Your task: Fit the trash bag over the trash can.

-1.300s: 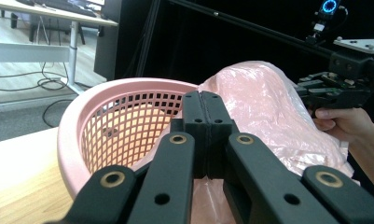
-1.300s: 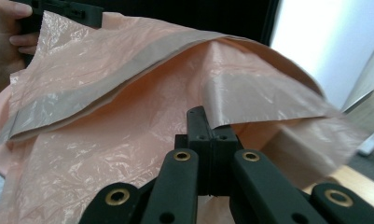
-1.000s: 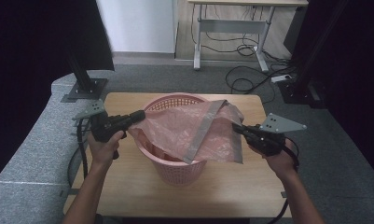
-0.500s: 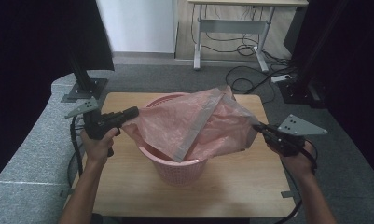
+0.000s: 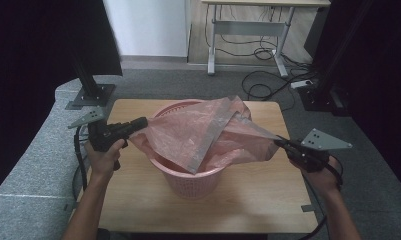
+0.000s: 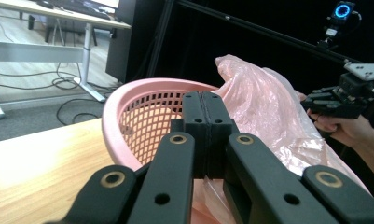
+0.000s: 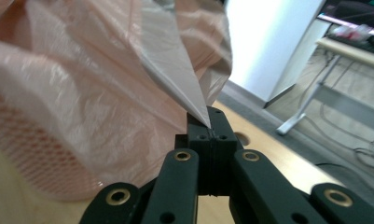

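A pink bag point(image 5: 203, 132) is stretched over a pink basket point(image 5: 190, 177) standing mid-bench point(image 5: 138, 200). The left gripper point(image 5: 140, 122) is clenched on the bag's left edge. The right gripper point(image 5: 280, 144) is clenched on a drawn-out corner, held off to the basket's right.

Right claw point(image 7: 209, 122) pinches pink bag point(image 7: 82, 93)

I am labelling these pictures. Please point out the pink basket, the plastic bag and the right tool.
pink basket point(image 5: 190, 182), high view, front wall.
plastic bag point(image 5: 185, 132), high view, middle.
right tool point(image 5: 280, 142), high view, tips.
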A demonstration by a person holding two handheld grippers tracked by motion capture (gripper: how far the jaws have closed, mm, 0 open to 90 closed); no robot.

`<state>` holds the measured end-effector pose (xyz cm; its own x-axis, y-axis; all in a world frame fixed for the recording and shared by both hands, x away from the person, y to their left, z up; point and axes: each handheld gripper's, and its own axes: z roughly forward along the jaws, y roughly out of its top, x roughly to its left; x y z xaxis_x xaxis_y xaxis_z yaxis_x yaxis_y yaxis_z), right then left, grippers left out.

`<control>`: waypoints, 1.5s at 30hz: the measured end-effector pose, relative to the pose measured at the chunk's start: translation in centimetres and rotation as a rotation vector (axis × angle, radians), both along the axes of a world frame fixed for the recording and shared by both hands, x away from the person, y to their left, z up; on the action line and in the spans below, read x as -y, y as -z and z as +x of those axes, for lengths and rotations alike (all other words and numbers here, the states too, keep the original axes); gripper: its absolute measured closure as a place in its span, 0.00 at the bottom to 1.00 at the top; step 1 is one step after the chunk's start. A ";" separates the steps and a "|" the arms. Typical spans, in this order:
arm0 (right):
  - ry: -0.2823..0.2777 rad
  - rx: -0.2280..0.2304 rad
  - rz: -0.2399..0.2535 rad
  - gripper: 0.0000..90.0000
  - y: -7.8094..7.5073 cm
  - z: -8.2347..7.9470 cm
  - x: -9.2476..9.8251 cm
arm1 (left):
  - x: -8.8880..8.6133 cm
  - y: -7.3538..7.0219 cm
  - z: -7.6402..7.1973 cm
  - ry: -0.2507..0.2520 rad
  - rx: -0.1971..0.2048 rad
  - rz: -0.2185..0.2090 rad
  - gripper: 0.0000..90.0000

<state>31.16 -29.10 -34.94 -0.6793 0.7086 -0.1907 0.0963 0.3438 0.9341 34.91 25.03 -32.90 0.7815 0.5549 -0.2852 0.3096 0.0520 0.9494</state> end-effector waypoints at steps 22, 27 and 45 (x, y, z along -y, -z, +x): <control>-0.063 0.007 0.084 0.45 -4.1 1.2 -2.9 | 1.5 -1.0 -0.1 0.042 0.009 0.007 1.00; -0.072 0.019 0.045 0.48 -4.6 2.3 -6.0 | 1.4 -0.8 0.0 0.043 0.004 0.002 1.00; -0.171 0.015 0.068 1.00 -3.9 0.1 -6.6 | 0.6 -0.5 0.3 0.043 -0.020 -0.046 1.00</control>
<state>31.27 -22.48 -31.08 -0.7886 0.5943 -0.1578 0.0272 0.2901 0.9566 35.18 24.44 -32.44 0.7986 0.5065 -0.3253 0.3312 0.0815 0.9400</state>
